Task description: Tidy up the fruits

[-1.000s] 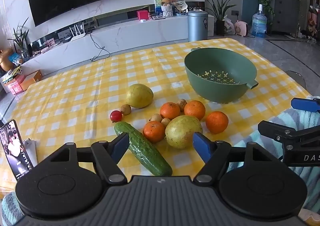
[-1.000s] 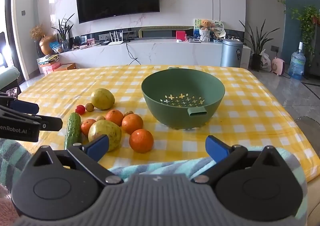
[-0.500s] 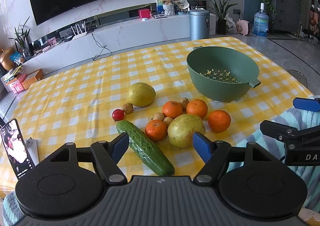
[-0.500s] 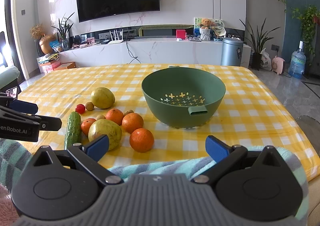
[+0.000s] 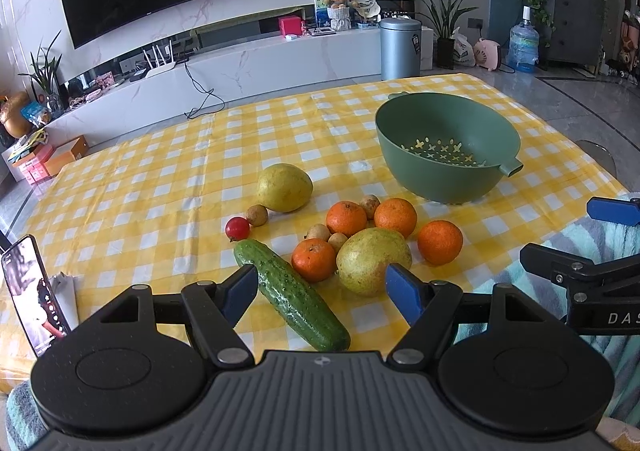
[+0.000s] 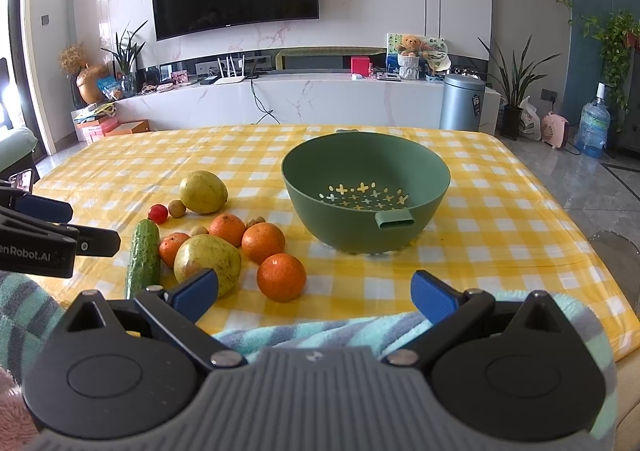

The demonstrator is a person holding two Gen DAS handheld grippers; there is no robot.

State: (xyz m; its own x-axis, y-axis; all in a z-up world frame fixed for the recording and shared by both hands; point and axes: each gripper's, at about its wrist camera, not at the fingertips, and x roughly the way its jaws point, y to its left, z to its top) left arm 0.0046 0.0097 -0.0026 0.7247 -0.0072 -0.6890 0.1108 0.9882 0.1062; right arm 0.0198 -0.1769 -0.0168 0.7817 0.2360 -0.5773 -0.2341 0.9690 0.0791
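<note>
At the bottom centre of the left wrist view, the left gripper (image 5: 321, 287) has its blue-padded jaws apart, empty, above the near table edge. Between them in the picture lie a bumpy dark green cucumber (image 5: 292, 295) and a large yellow-green pear (image 5: 370, 261). Just beyond: four round oranges, the nearest (image 5: 314, 259) touching the pear, plus small brown fruits, a red cherry tomato (image 5: 237, 228) and a second yellow pear (image 5: 284, 187). The green perforated plastic colander bowl (image 5: 448, 159) stands empty, upper right of the fruit.

In the right wrist view, the right gripper (image 6: 315, 290) also has jaws apart, empty, over a striped teal towel (image 6: 304, 333) on the yellow checked tablecloth (image 6: 500, 211). An orange (image 6: 281, 277) lies just ahead.
</note>
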